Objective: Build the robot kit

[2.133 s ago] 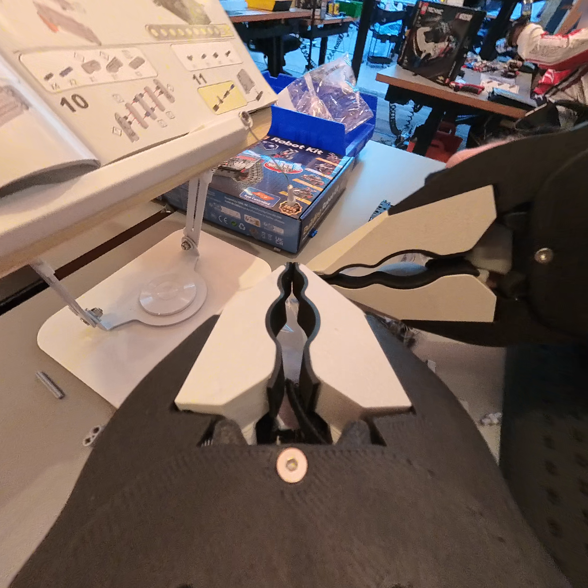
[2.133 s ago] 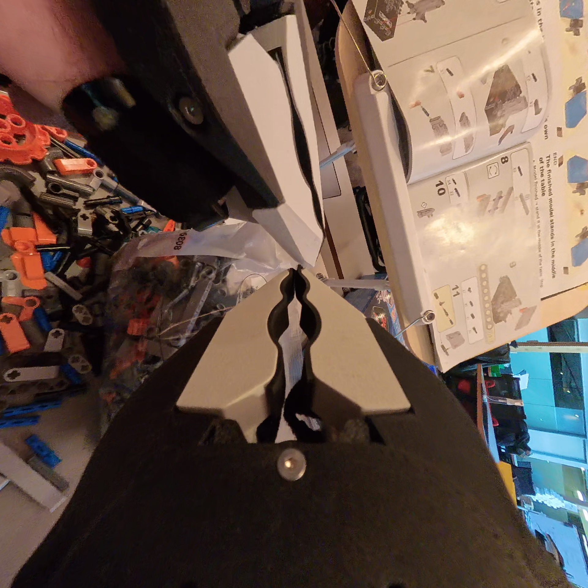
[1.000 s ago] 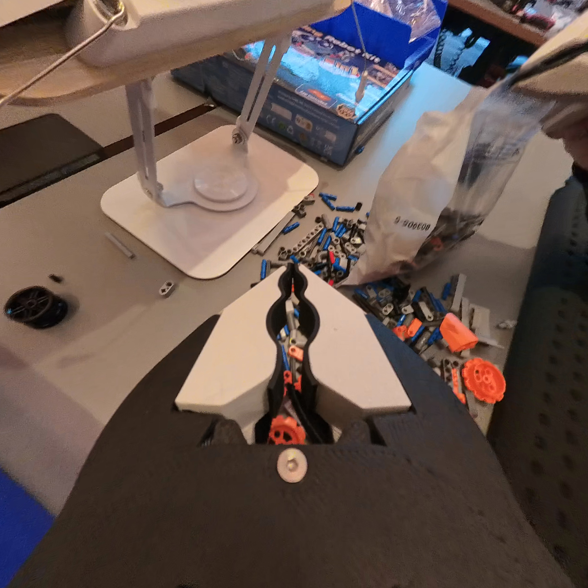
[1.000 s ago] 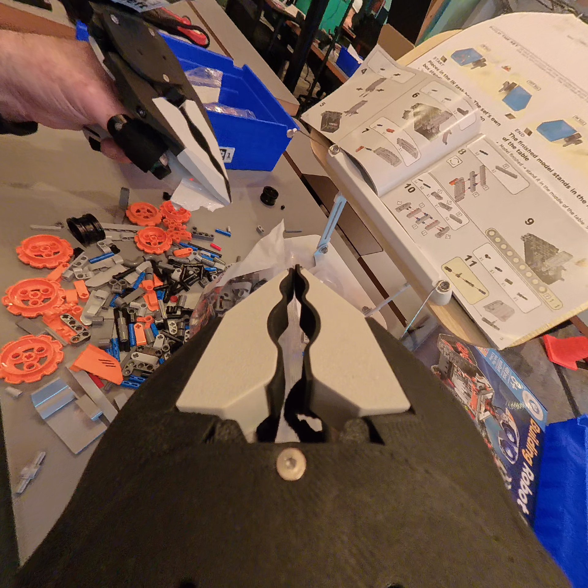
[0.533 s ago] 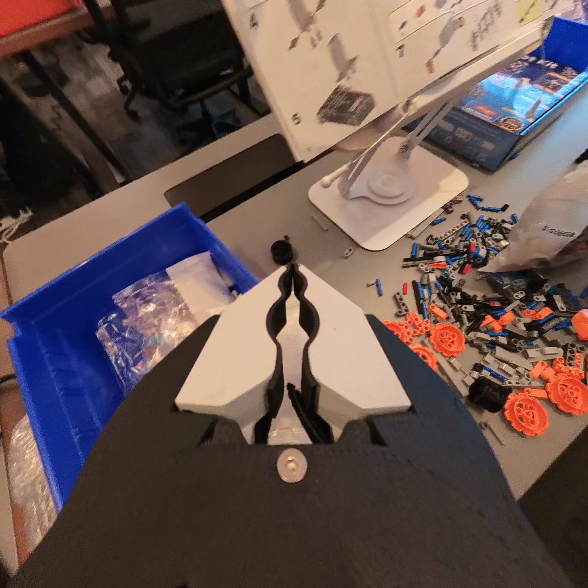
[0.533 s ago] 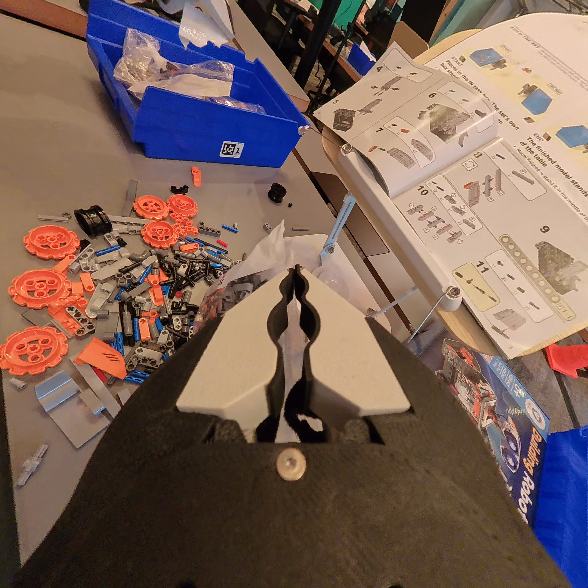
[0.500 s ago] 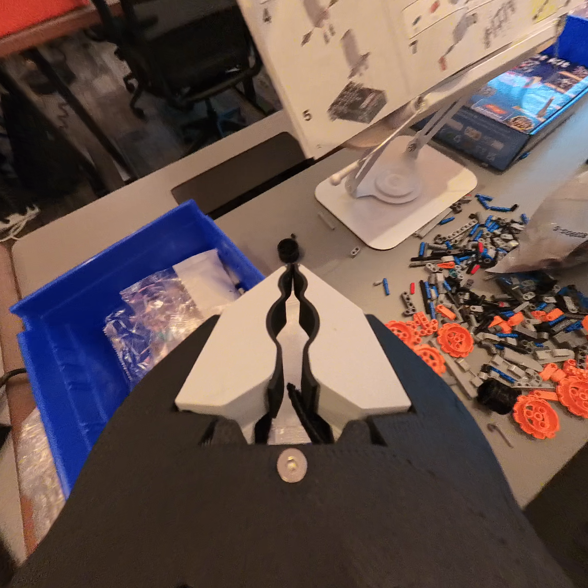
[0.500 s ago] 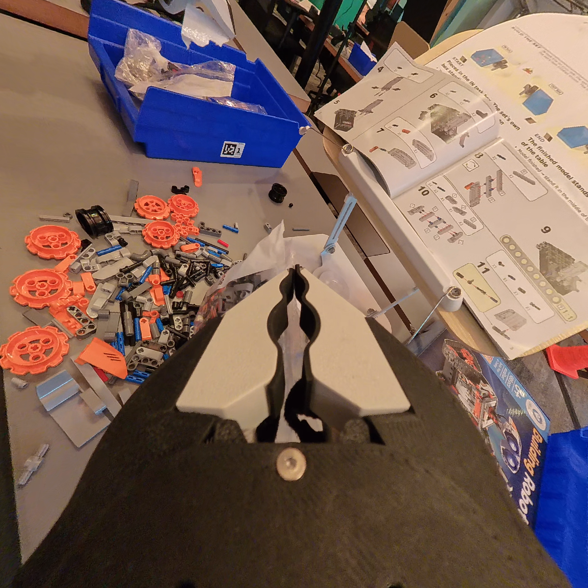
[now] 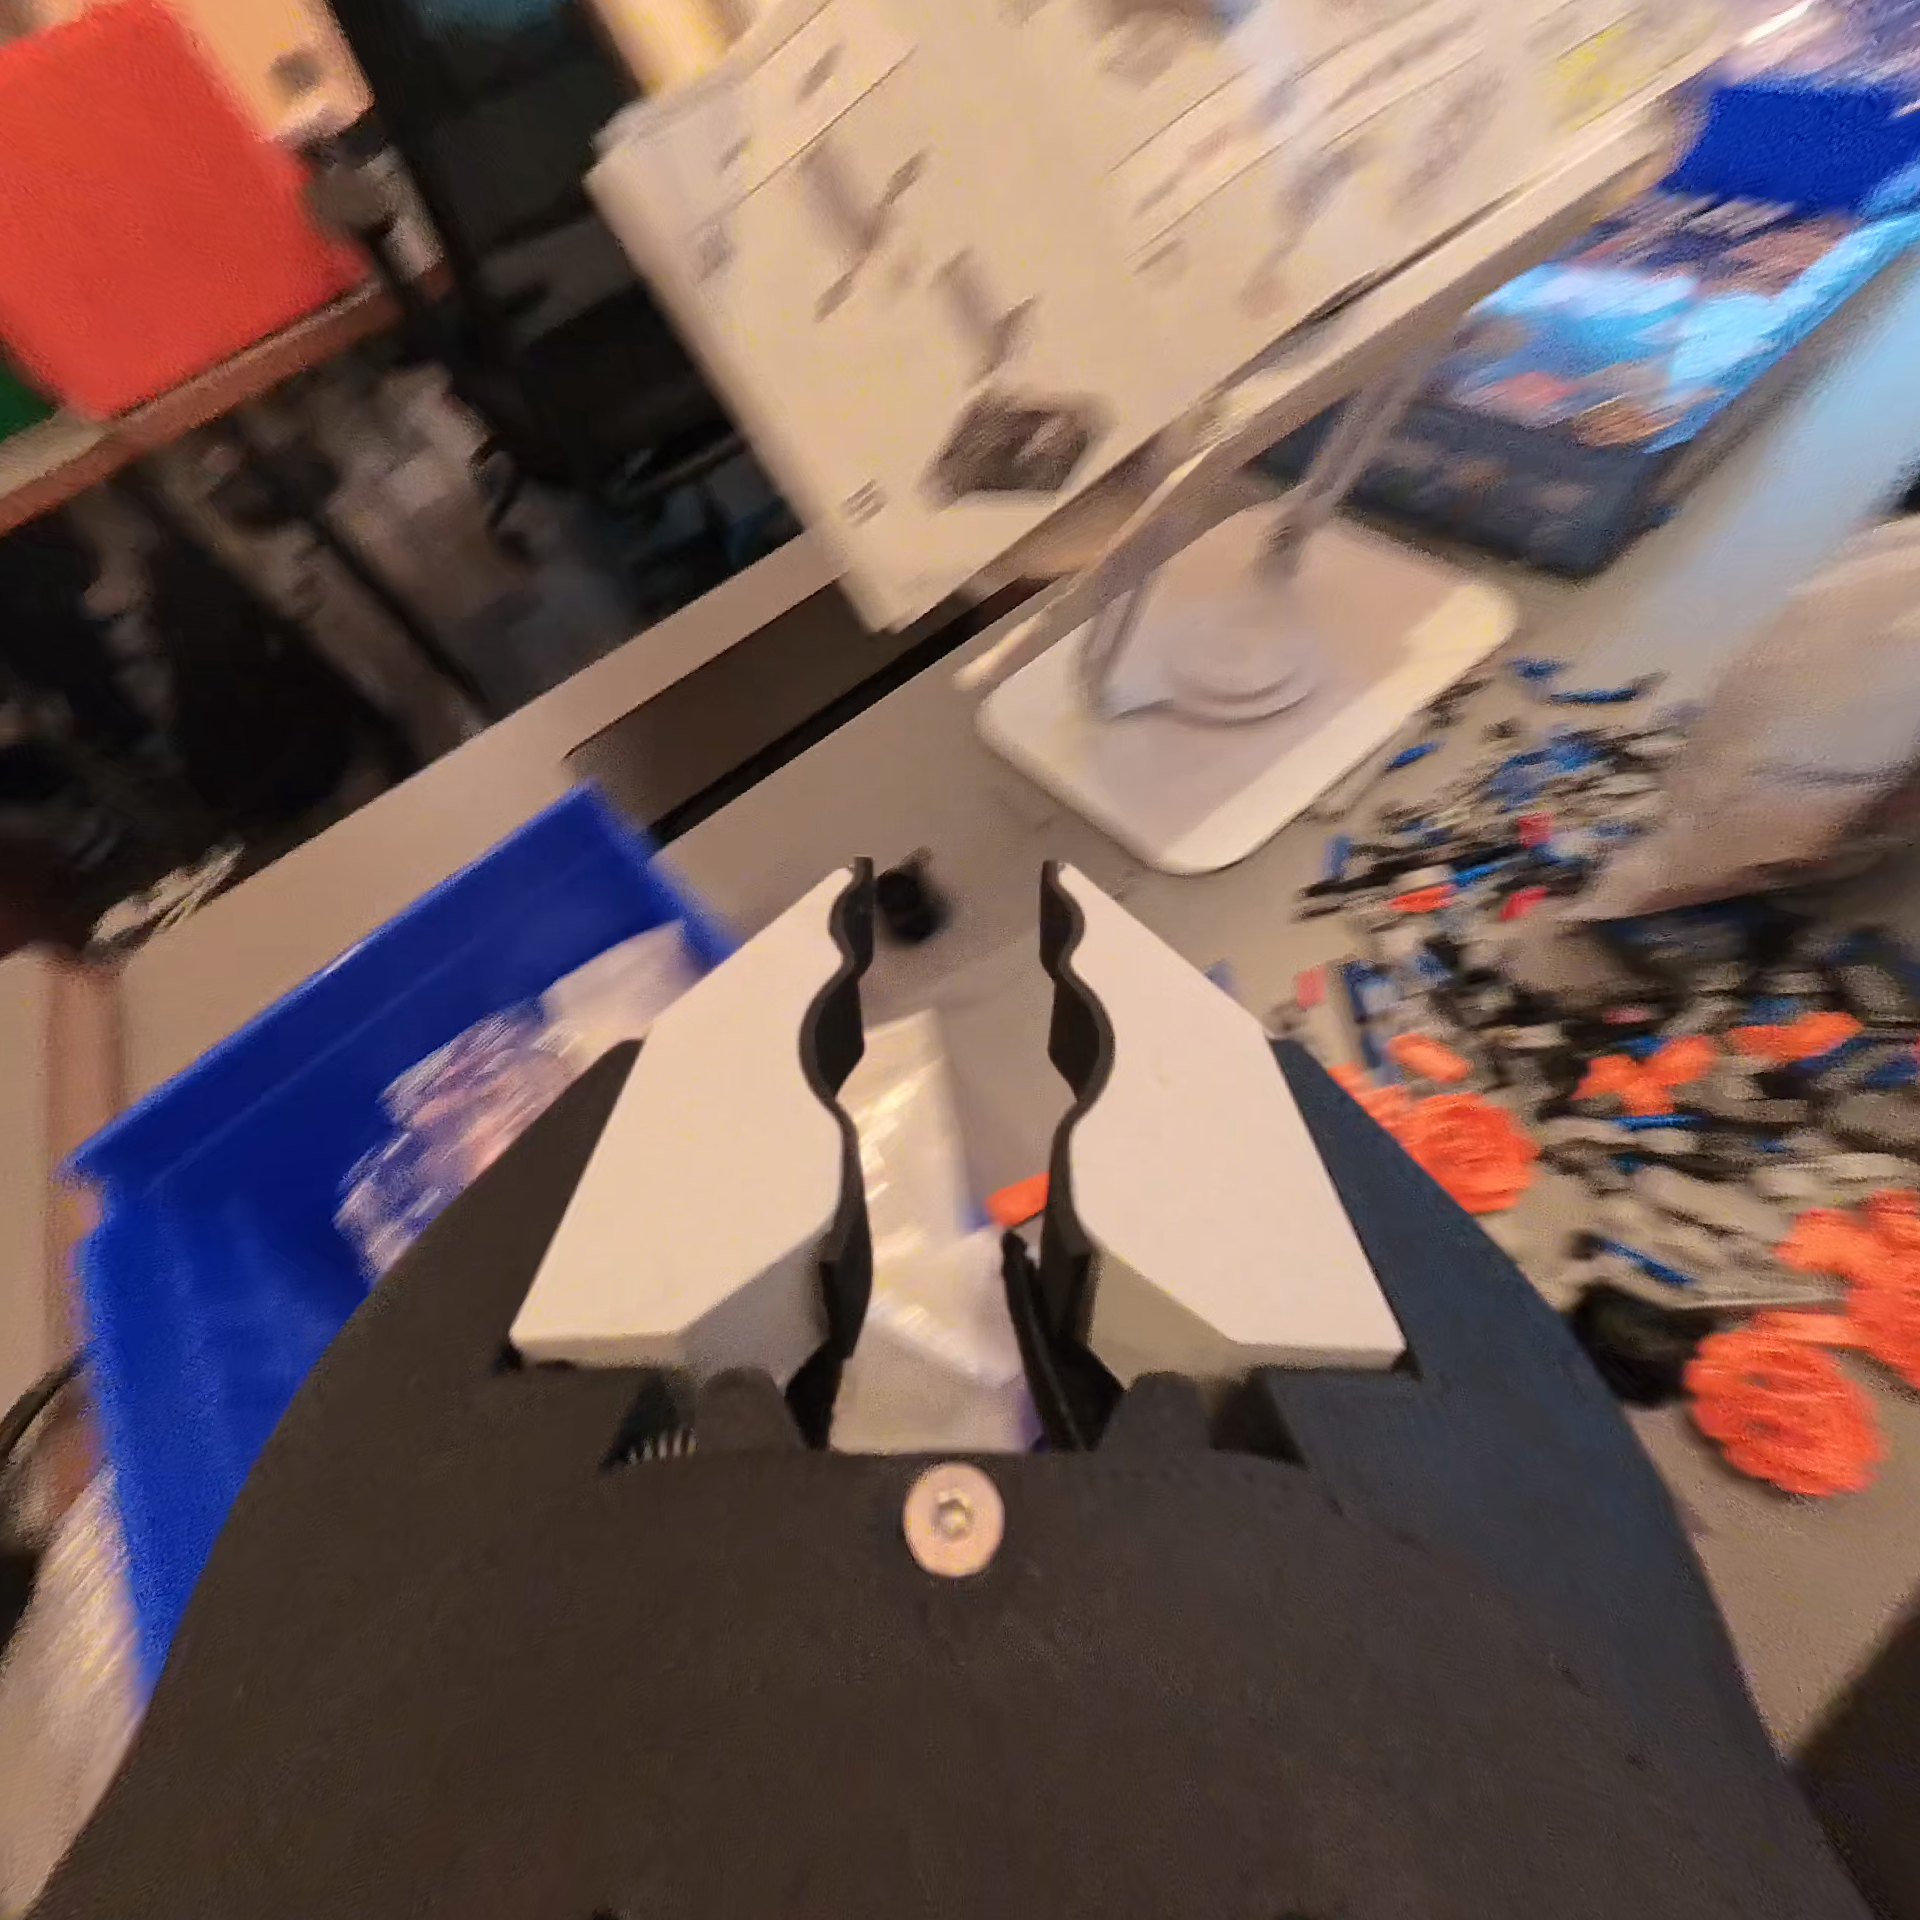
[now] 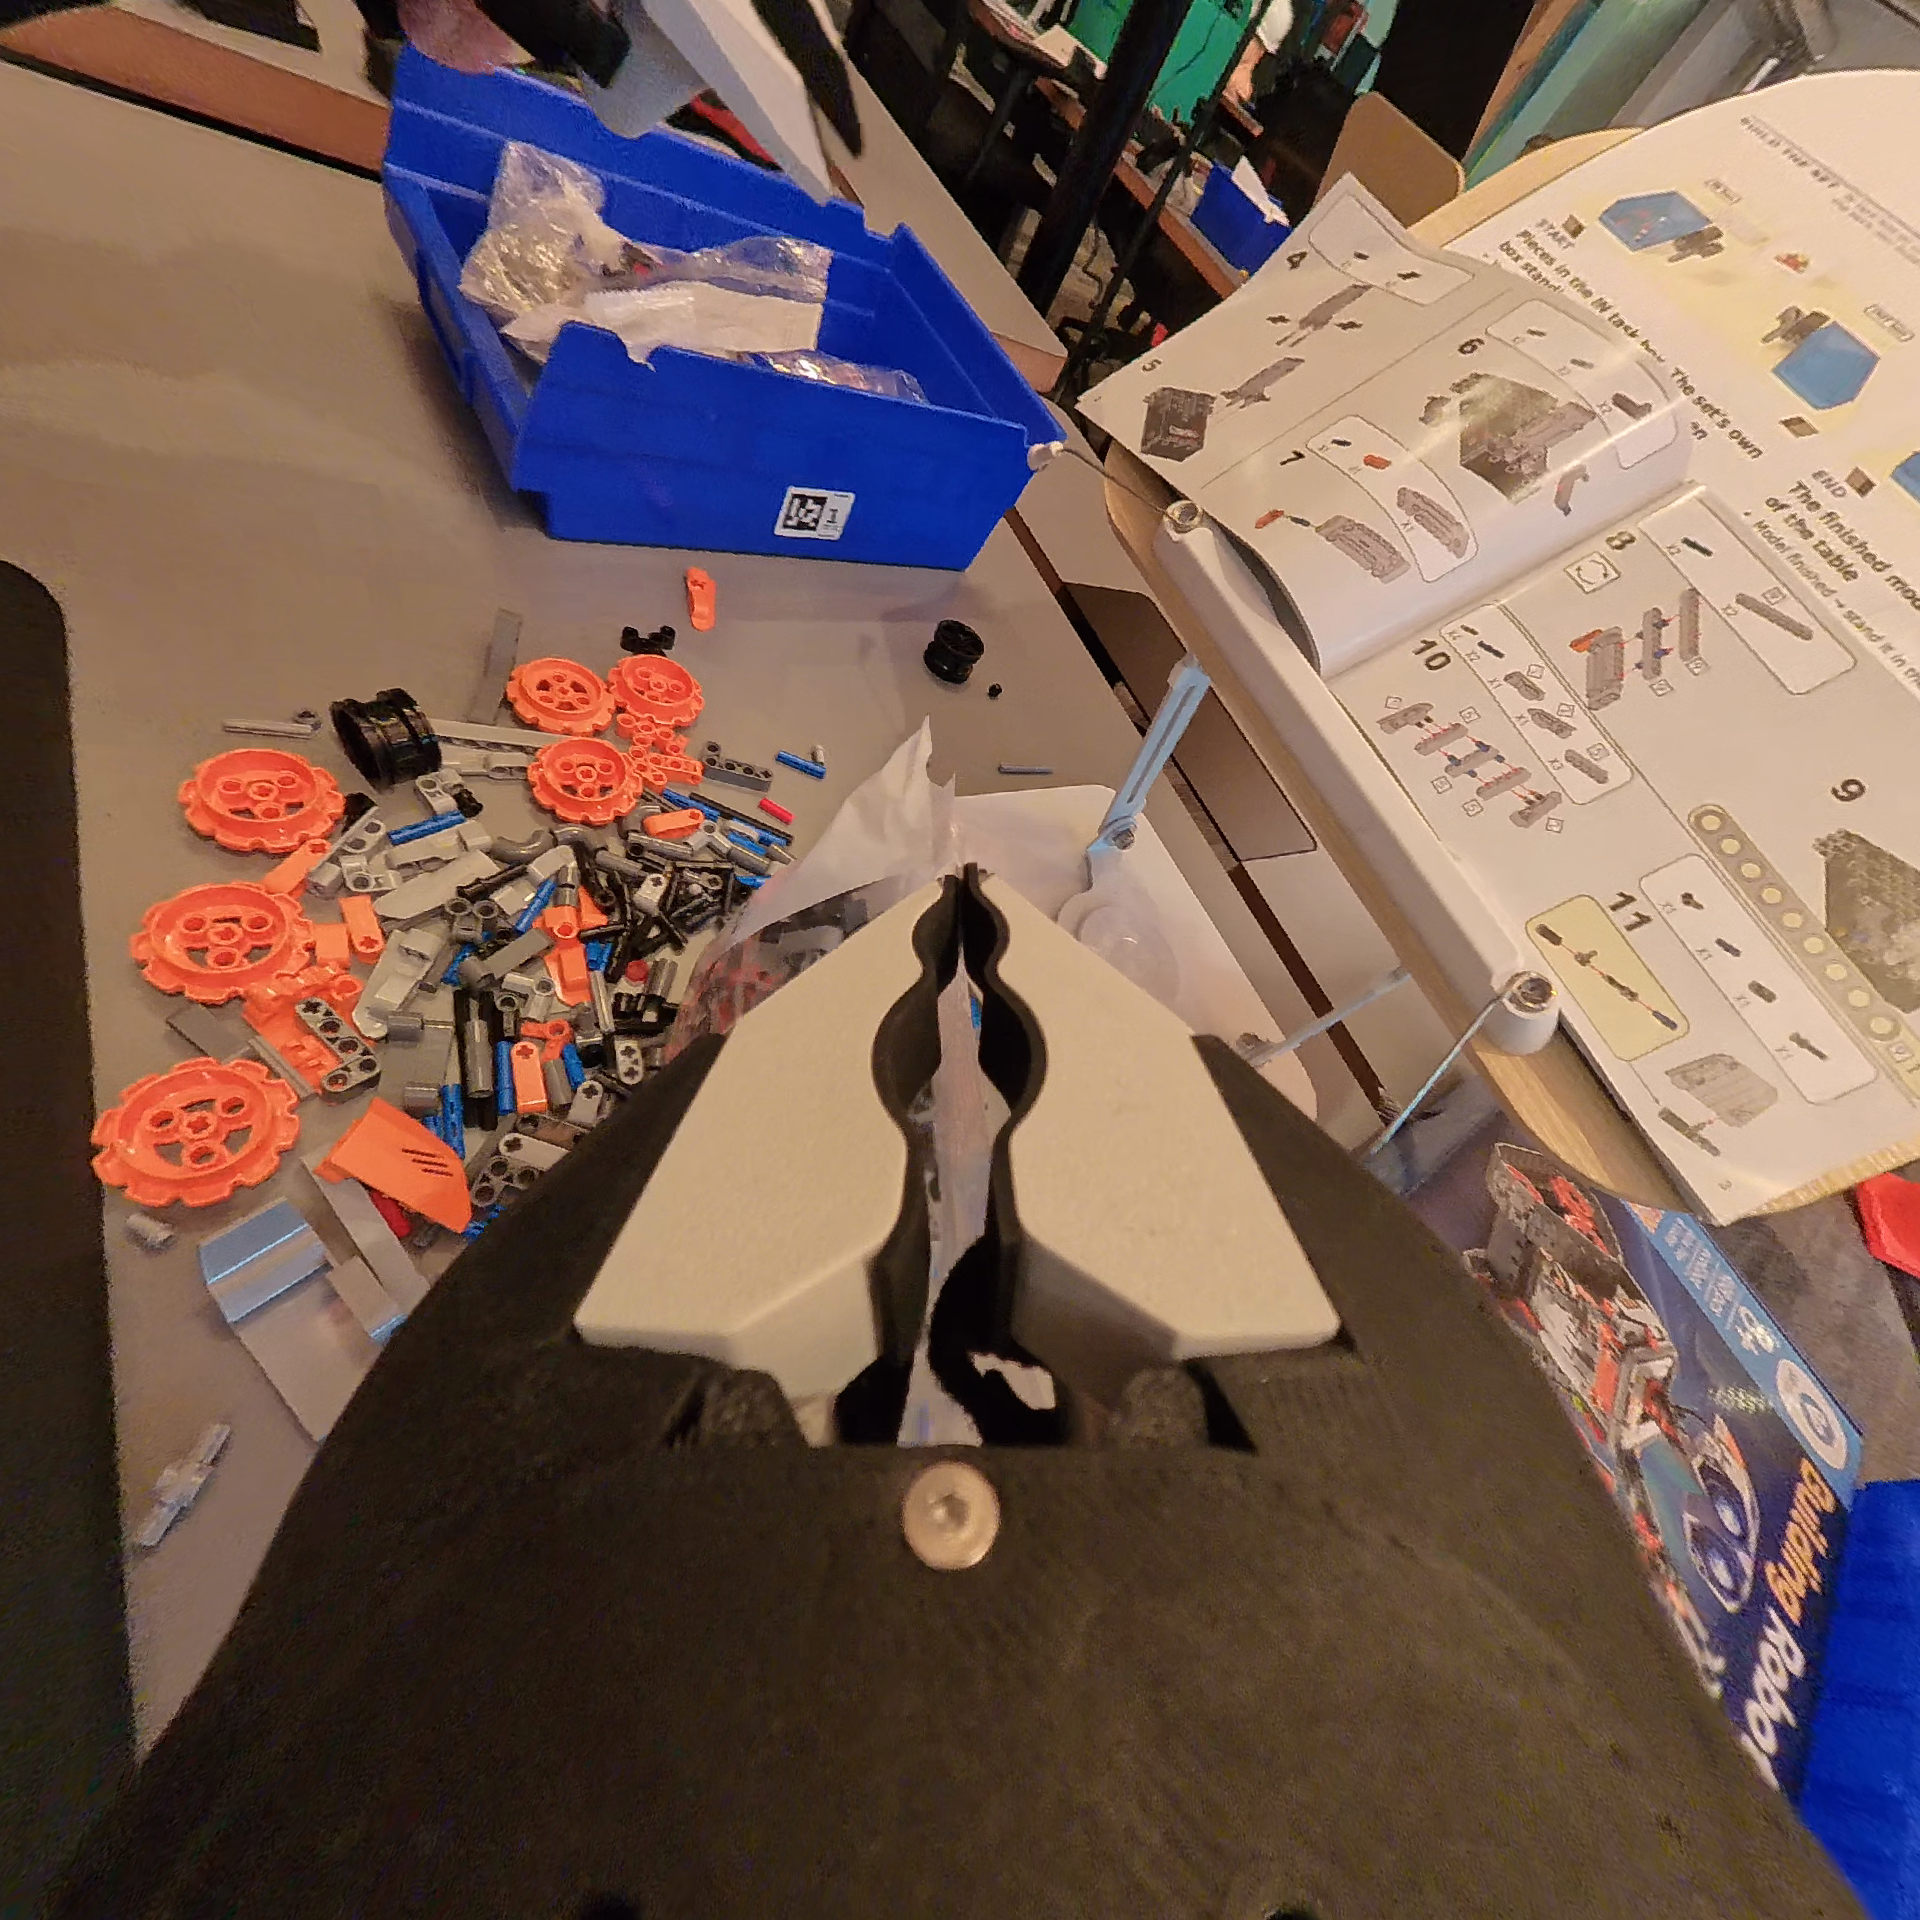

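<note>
Since half a second ago my left gripper [image 9: 951,883] has spread its jaws and let go of the torn scrap of plastic [image 9: 914,1081], which now shows pale through the gap, over the blue bin [image 9: 208,1195] at the lower left of the blurred left wrist view. My right gripper [image 10: 958,881] has not shifted: its jaws are pinched shut on the clear plastic bag [image 10: 883,831] of parts, whose crumpled top pokes out just above the tips at the middle of the frame.

My judgement is that I should keep the left gripper over the bin until the scrap is clear of the pads, and keep the right grip firm so the bag does not slip or spill.

Counting in the right wrist view: six orange gear wheels [image 10: 260,800] lie in the loose pile at the left, two black wheels [image 10: 379,732] sit near them, one bin stands at the upper left, one open instruction booklet [image 10: 1558,623] rests on its stand at the right, and one kit box [image 10: 1662,1403] lies at the lower right.
</note>
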`<state>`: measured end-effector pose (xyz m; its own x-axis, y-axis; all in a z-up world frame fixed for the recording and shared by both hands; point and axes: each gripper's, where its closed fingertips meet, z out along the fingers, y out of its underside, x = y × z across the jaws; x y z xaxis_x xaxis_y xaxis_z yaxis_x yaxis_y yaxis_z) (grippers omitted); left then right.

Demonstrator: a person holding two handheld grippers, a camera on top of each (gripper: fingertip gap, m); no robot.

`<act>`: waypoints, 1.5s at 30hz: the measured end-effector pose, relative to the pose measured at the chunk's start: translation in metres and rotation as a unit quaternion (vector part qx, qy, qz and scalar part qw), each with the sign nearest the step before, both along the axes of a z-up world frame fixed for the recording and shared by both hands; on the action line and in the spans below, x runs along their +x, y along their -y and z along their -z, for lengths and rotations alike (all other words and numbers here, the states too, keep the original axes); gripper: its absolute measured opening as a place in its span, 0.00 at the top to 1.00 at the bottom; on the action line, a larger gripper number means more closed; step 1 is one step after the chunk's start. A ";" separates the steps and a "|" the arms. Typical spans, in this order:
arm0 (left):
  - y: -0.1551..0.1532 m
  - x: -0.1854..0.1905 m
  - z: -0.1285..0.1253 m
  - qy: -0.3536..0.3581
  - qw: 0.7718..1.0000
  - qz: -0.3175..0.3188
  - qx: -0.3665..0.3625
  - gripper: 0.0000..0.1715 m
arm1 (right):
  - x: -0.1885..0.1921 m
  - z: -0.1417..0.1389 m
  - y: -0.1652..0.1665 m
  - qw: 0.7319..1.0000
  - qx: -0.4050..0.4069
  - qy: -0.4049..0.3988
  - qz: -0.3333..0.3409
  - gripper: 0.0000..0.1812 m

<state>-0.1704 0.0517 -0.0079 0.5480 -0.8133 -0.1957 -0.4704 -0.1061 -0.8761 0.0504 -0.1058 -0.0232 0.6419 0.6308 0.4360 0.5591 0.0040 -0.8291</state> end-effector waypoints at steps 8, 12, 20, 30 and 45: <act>0.135 0.177 0.017 -0.016 0.955 0.296 0.000 0.95 | -0.011 -0.001 0.007 0.999 -0.007 -0.005 -0.036 1.00; 0.147 0.195 0.034 -0.028 0.943 0.332 -0.002 1.00 | -0.005 -0.001 0.007 0.999 -0.015 -0.012 -0.033 1.00; 0.158 0.198 0.024 0.030 0.941 0.337 -0.024 0.98 | -0.004 0.006 0.003 0.999 -0.034 0.002 -0.032 1.00; 0.162 0.221 0.023 -0.006 0.933 0.358 0.015 1.00 | -0.003 0.010 0.001 0.997 -0.068 0.025 -0.037 0.98; 0.160 0.232 0.016 -0.015 0.935 0.352 0.043 1.00 | 0.004 0.014 -0.004 0.995 -0.091 0.036 -0.015 1.00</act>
